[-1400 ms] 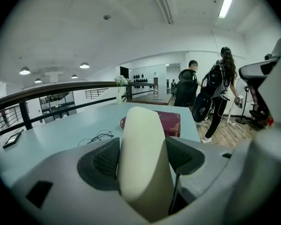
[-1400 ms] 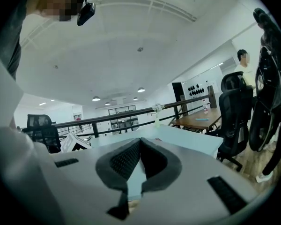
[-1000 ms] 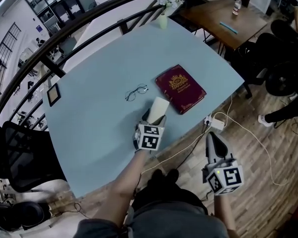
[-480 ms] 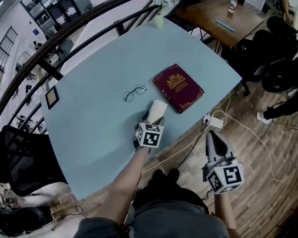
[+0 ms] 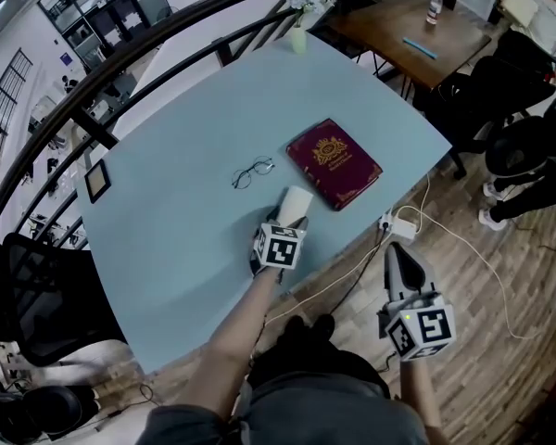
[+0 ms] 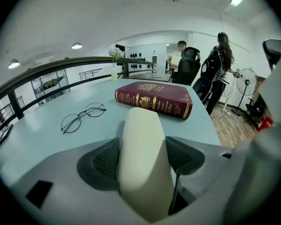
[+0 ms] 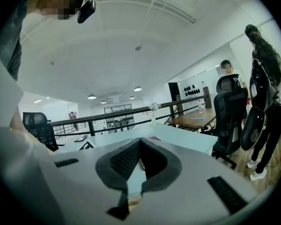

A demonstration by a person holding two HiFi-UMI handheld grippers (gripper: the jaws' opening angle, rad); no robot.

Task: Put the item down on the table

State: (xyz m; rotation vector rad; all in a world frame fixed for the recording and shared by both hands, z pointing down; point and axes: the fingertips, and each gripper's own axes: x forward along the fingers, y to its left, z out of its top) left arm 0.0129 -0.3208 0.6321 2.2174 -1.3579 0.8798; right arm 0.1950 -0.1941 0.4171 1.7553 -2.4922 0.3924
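Observation:
My left gripper [image 5: 288, 219] [image 6: 141, 156] is shut on a cream glasses case [image 5: 295, 204] [image 6: 143, 158], held low over the light blue table [image 5: 195, 109] near its front edge. The case's far end points toward a dark red book [image 5: 334, 163] [image 6: 154, 99]. Round wire glasses [image 5: 253, 171] [image 6: 83, 116] lie on the table to the left of the book. My right gripper [image 5: 395, 257] [image 7: 139, 161] is shut with nothing in it, held off the table over the wooden floor.
A small vase of flowers [image 5: 302, 7] stands at the table's far corner and a dark framed picture [image 5: 97, 179] lies at its left edge. Black railing runs along the far side. A power strip [image 5: 401, 227] with cables lies on the floor, office chairs at right.
The view has shifted slightly. My left gripper with the case has barely moved; the right gripper holds still.

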